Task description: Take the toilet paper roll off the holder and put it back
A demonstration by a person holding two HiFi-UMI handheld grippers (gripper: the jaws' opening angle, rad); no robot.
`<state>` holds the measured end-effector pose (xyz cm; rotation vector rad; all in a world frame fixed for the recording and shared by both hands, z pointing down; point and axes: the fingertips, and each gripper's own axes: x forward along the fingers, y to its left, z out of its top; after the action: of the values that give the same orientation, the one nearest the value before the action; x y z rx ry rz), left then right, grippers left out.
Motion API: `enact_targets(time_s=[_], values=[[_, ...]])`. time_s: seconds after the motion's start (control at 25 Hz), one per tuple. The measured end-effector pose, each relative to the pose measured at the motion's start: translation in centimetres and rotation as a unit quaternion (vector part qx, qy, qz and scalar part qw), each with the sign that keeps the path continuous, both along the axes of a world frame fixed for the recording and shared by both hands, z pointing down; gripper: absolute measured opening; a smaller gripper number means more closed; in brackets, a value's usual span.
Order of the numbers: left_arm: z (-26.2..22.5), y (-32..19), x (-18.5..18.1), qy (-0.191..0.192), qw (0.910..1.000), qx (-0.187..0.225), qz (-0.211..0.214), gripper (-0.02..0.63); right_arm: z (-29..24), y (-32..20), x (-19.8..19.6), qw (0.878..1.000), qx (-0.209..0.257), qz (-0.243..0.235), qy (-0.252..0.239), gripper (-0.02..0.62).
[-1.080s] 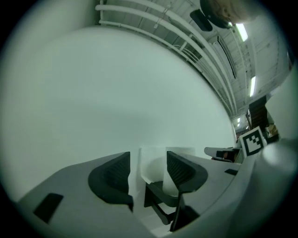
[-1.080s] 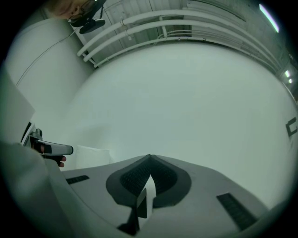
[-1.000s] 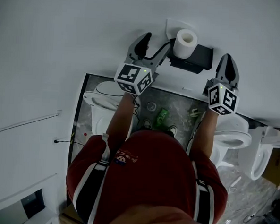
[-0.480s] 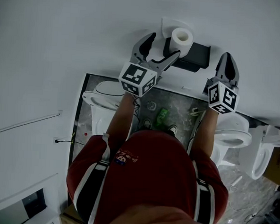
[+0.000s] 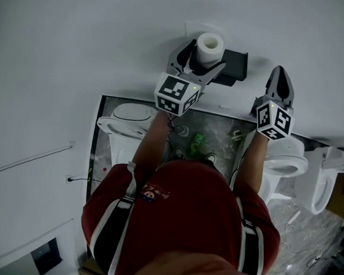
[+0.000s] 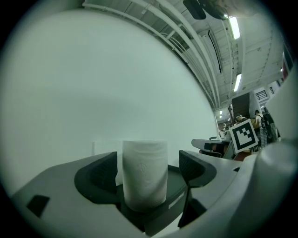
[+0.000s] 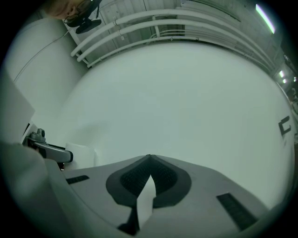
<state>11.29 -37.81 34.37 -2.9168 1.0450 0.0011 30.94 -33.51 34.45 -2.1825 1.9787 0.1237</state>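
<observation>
Left gripper (image 5: pixel 203 59) now shifted right from where it was 1 second back. We see its jaws, just opened wide, flanking toilet paper roll (image 5: pixel 209 46), pads not pressing. Roll upright on black holder (image 5: pixel 233 63) against white wall (image 5: pixel 79 41). Right gripper (image 5: pixel 280 81) off holder's right, jaws together.

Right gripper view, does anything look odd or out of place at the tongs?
Yes: a thin white sliver, seemingly paper, sits pinched between the shut right tongs, apart from the white toilet paper roll standing on its black wall holder. It may be a torn-off scrap.
</observation>
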Motion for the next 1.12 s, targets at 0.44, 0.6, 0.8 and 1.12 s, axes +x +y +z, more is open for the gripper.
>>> enact_targets(time_s=[0.44,0.6,0.8,1.12], values=[[0.4,-1.3,1.1,-0.020,0.9993,0.007,-0.031,0.414,0.3,1.2,2.4,1.000,0.001,0.020,-0.006,0.006],[0.5,-1.5,0.7,-0.024,0.9984,0.011,-0.050,0.357,0.2,1.5,3.0,1.000,0.003,0.025,-0.010,0.006],[0.4,-1.5,0.7,-0.023,0.9986,0.010,-0.048,0.353,0.3,1.4,2.9,1.000,0.003,0.025,-0.012,0.006],[0.4,-1.7,0.5,-0.020,0.9985,0.007,-0.050,0.351,0.1,1.0,2.3,1.000,0.002,0.019,-0.006,0.006]])
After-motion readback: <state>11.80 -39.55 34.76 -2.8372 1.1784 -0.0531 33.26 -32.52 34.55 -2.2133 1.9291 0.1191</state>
